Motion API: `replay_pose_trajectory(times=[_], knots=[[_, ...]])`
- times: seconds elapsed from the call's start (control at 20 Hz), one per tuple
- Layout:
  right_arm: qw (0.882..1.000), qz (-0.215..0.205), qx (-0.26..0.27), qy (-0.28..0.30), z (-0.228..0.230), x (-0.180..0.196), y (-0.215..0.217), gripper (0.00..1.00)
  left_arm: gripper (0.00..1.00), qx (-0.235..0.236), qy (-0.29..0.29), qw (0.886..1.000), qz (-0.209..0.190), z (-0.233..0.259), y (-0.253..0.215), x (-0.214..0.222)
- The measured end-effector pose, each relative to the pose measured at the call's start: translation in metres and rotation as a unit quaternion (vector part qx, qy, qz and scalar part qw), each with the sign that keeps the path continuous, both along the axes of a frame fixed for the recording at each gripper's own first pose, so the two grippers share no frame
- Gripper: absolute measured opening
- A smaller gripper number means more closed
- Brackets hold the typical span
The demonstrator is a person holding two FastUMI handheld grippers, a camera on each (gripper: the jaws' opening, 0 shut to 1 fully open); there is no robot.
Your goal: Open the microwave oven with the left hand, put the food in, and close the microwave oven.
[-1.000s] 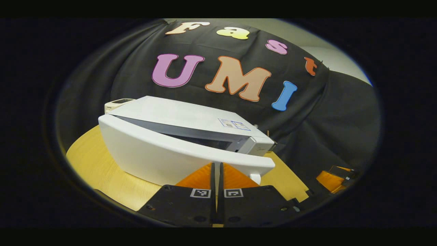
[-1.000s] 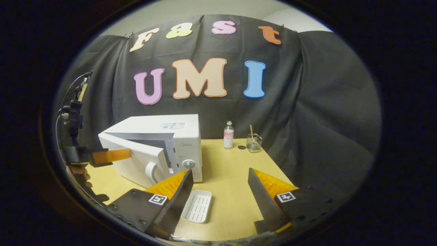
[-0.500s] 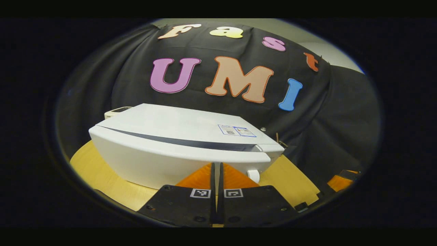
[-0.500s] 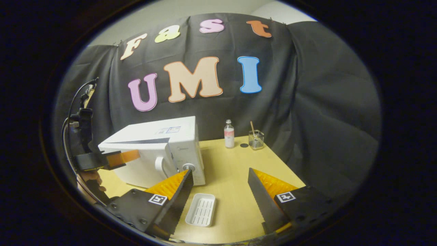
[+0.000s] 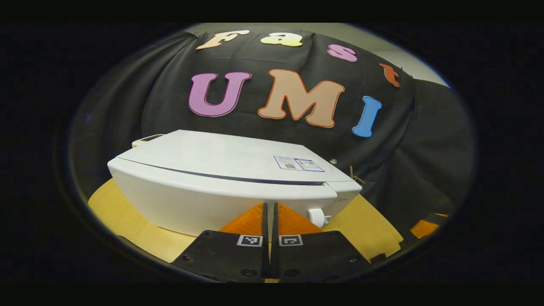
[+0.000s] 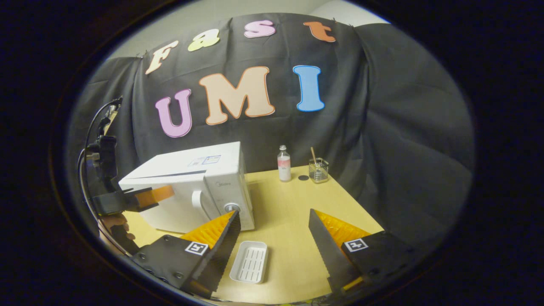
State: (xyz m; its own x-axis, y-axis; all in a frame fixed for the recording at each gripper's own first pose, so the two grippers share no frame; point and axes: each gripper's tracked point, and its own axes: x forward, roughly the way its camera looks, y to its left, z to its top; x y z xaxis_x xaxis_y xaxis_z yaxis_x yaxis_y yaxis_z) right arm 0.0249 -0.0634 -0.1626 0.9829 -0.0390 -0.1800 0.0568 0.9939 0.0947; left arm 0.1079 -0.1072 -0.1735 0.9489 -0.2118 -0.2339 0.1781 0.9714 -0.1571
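Observation:
The white microwave (image 5: 221, 153) stands on the wooden table (image 5: 123, 212). Its door (image 5: 191, 199) is all but closed, with a thin dark line along its top edge. My left gripper (image 5: 269, 212) is shut, empty, and its tips rest against the door front. In the right gripper view the microwave (image 6: 212, 163) sits at the left, with the left gripper (image 6: 159, 194) touching the door (image 6: 178, 208) left of the handle (image 6: 196, 199). My right gripper (image 6: 274, 214) hangs open and empty over the table, above a white ridged tray (image 6: 249, 262) with nothing in it. No food shows.
At the back of the table (image 6: 289, 204) stand a small bottle (image 6: 284, 163) and a glass (image 6: 317, 170) with a stick in it, a dark disc (image 6: 303, 177) between them. A hand (image 6: 119, 223) holds the left gripper. The right gripper (image 5: 425, 227) shows at far right.
The microwave door has swung from well ajar to almost closed, pushed by my shut left gripper. The right gripper stayed open, and its view has shifted slightly.

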Motion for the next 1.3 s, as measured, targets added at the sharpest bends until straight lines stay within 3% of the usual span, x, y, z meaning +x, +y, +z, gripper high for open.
replay_pose_trajectory(times=[0.55,0.6,0.65,0.7,1.05,1.15,1.3], knots=[[0.999,0.006,-0.029,0.021,-0.009,0.007,0.006,0.92,0.0,-0.027,-0.001,1.0,-0.001,0.0,0.003,0.004],[0.999,0.004,-0.032,0.019,-0.006,0.007,0.005,1.0,0.0,-0.031,-0.001,1.0,0.0,0.0,0.004,0.005],[0.999,0.002,-0.033,0.018,-0.006,0.006,0.004,0.92,0.0,-0.034,-0.001,0.999,0.0,0.0,0.004,0.004],[0.999,0.001,-0.033,0.018,-0.006,0.008,0.004,0.92,0.0,-0.033,-0.002,0.999,0.0,0.001,0.004,0.004],[0.999,0.001,-0.033,0.022,-0.009,0.012,0.004,0.92,0.0,-0.032,-0.009,0.999,0.004,0.003,0.007,0.015],[0.999,0.004,-0.036,0.025,-0.01,0.013,0.004,0.92,0.01,-0.051,-0.001,0.999,-0.002,-0.003,0.001,0.014],[0.999,0.005,-0.038,0.026,-0.01,0.01,0.002,0.92,0.01,-0.037,-0.004,0.999,-0.003,-0.004,0.002,0.013]])
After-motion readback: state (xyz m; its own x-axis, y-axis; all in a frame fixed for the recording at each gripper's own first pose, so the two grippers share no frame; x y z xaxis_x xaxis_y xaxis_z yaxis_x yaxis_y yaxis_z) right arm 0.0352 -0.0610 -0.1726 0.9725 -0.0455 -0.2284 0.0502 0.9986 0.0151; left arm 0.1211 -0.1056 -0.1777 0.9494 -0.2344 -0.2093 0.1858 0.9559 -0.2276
